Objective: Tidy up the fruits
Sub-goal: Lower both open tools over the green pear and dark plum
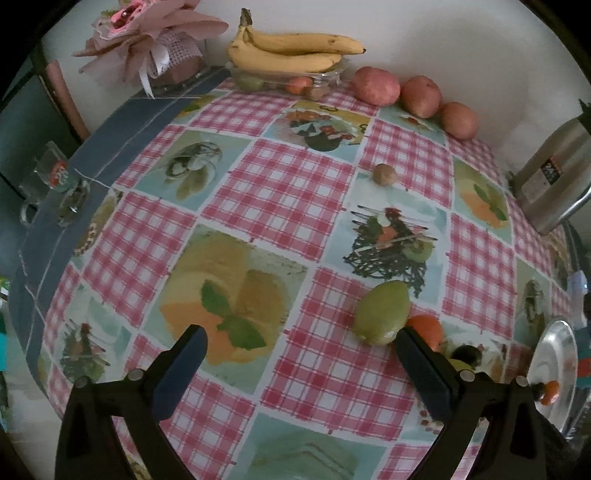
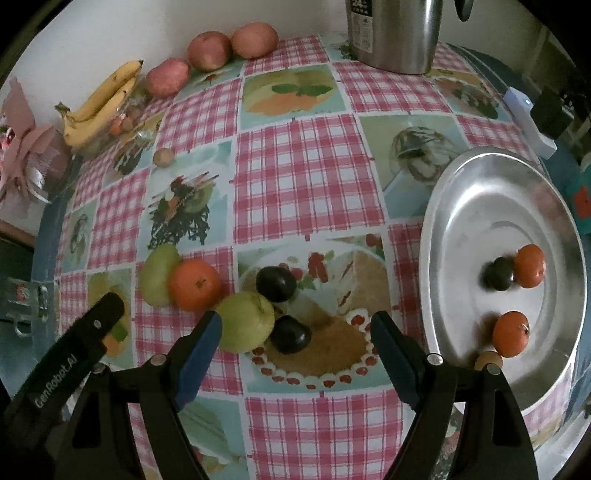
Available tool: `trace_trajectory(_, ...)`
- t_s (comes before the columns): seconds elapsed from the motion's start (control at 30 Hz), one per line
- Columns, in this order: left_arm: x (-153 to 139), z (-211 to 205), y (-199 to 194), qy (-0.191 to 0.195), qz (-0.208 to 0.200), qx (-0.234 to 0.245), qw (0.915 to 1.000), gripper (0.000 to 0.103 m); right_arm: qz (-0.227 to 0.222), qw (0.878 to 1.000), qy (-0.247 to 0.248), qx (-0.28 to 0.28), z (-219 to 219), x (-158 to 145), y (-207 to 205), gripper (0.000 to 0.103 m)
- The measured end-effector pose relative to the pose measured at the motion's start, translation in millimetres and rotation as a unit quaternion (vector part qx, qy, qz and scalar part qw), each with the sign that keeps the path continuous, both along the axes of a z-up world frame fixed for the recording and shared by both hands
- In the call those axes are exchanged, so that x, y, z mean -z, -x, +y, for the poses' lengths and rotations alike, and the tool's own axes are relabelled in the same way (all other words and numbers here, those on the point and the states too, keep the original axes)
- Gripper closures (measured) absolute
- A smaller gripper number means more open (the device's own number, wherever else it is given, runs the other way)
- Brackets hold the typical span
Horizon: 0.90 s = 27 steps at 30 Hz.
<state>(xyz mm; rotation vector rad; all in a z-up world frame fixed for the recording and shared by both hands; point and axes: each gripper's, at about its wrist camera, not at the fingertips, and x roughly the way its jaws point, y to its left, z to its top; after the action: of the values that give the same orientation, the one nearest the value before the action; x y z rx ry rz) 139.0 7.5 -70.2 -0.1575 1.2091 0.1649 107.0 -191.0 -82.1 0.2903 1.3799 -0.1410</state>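
Observation:
My right gripper (image 2: 295,326) stands open just above the table, with a green pear (image 2: 245,321) and a dark plum (image 2: 290,334) lying between its fingers, untouched. Beyond them lie a second plum (image 2: 276,284), an orange (image 2: 195,284) and another green pear (image 2: 159,275). The metal plate (image 2: 480,206) at the right holds two oranges (image 2: 530,266), a plum (image 2: 498,278) and a small tan fruit (image 2: 487,360). My left gripper (image 1: 301,343) is open and empty, its right finger next to the green pear (image 1: 382,314) and orange (image 1: 426,328).
Along the back wall lie three apples (image 1: 421,96) and bananas (image 1: 291,51) on a glass bowl (image 1: 288,79). A small brown fruit (image 1: 384,174) sits alone mid-table. A steel thermos (image 2: 395,33) stands at the back, glass mugs (image 1: 48,177) and a bouquet (image 1: 147,37) at the left.

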Motion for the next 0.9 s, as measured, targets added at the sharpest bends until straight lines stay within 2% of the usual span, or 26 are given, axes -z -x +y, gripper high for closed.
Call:
trace_trajectory(0.23, 5, 3, -3, 0.017, 0.003, -0.006, 0.9998, 0.0, -0.016, 0.999, -0.013, 0.033, -17, -3, -3, 0.02)
trace_trajectory(0.37, 5, 3, -4, 0.027, -0.004, -0.004, 0.9996, 0.0, -0.041, 0.998, -0.011, 0.048, -26, -10, -4, 0.02)
trace_trajectory(0.57, 6, 3, -8, 0.051, -0.012, -0.001, 0.9986, 0.0, -0.068, 0.997, -0.011, 0.047, -26, -18, -6, 0.02)
trace_trajectory(0.7, 10, 1, -12, 0.077, -0.005, 0.005, 0.997, 0.0, -0.065, 0.997, -0.005, 0.043, -22, -15, -8, 0.02)
trace_trajectory(0.9, 17, -4, -19, 0.075, 0.004, 0.019, 0.997, 0.0, -0.062, 0.997, -0.008, 0.035, -20, -4, -9, 0.02)
